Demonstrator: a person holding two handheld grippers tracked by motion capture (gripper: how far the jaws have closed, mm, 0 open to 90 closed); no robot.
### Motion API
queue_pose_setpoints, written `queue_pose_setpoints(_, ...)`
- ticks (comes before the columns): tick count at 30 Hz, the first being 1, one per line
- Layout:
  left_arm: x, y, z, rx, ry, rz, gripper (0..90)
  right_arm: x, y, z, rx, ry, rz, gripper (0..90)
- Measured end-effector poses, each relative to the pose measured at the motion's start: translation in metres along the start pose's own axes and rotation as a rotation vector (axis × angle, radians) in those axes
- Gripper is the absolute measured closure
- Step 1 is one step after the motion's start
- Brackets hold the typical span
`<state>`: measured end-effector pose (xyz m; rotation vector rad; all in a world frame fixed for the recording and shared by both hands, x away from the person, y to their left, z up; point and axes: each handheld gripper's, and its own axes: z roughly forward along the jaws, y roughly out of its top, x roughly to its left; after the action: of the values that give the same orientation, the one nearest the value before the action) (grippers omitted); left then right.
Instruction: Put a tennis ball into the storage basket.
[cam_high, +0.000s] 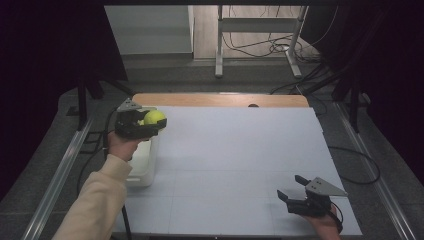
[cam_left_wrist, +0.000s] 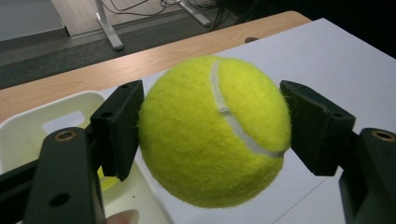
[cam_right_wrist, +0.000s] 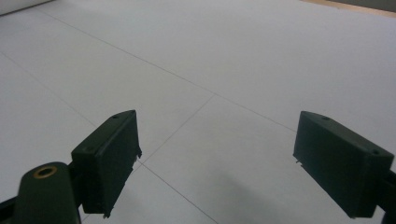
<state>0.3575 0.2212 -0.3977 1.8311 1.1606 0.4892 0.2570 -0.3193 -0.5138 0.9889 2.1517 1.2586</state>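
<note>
A yellow tennis ball is clamped between the two black jaws of my left gripper, held in the air at the table's far left, just above the far end of a white bin. Both pads press on the ball's sides. Something yellow lies inside the bin, mostly hidden behind the left jaw. My right gripper hovers low over the white sheet near the front right corner, jaws wide apart with nothing between them.
The white sheet covers most of the wooden table, whose far edge shows as a bare strip. A metal frame and loose cables stand on the floor beyond. Rails run along both sides of the table.
</note>
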Motion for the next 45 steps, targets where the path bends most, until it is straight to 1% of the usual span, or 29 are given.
queue_pose_setpoints(4,0.007,-0.003,-0.005,0.001,0.018,-0.013,26.8,0.0,0.0,0.0,0.003,-0.002,-0.002,14.6)
queue_pose_setpoints(22,0.029,-0.014,-0.012,0.024,0.07,-0.052,26.7,0.0,0.0,0.001,0.004,-0.002,-0.001,14.6)
queue_pose_setpoints(34,0.039,-0.019,-0.013,0.039,0.091,-0.069,26.7,0.0,0.0,0.001,0.008,-0.004,-0.003,14.6)
queue_pose_setpoints(45,0.045,-0.024,-0.008,0.07,0.105,-0.076,26.7,0.0,0.0,0.001,0.009,-0.003,-0.003,14.6)
